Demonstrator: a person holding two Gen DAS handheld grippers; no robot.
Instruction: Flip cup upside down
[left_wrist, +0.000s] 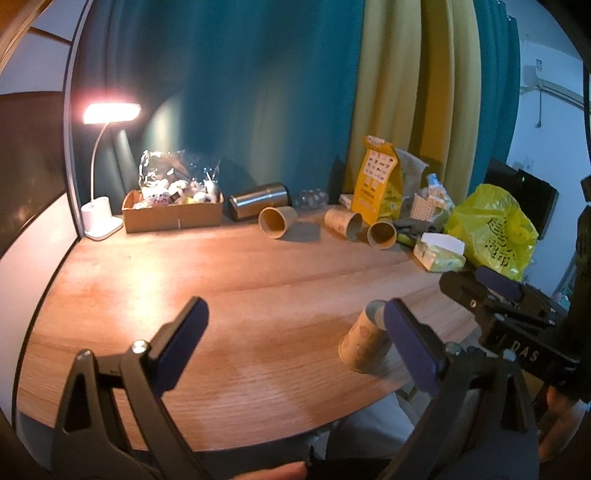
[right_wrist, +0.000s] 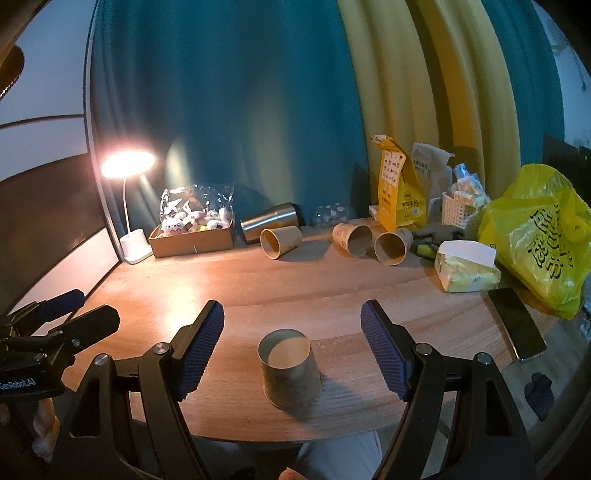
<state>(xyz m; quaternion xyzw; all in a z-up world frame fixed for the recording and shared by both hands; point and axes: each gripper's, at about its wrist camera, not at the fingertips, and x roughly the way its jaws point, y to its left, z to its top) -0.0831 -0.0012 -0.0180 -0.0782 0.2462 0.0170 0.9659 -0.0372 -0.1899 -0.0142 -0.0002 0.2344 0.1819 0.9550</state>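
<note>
A paper cup (right_wrist: 290, 369) stands upside down on the wooden table (right_wrist: 258, 288) near its front edge, base up, rim on the wood. My right gripper (right_wrist: 291, 343) is open, its blue pads either side of the cup and apart from it. In the left wrist view the same cup (left_wrist: 364, 341) stands partly behind my right pad. My left gripper (left_wrist: 295, 332) is open and empty, to the left of the cup. The right gripper also shows in the left wrist view (left_wrist: 491, 291), and the left gripper in the right wrist view (right_wrist: 70, 310).
Three paper cups (right_wrist: 280, 240) (right_wrist: 352, 238) (right_wrist: 393, 242) lie on their sides at the back, beside a lying steel tumbler (right_wrist: 271, 220). A cardboard box (right_wrist: 192, 238), lit lamp (right_wrist: 127, 164), yellow bags (right_wrist: 535, 236), tissue pack (right_wrist: 465, 267) and phone (right_wrist: 517, 323) sit around.
</note>
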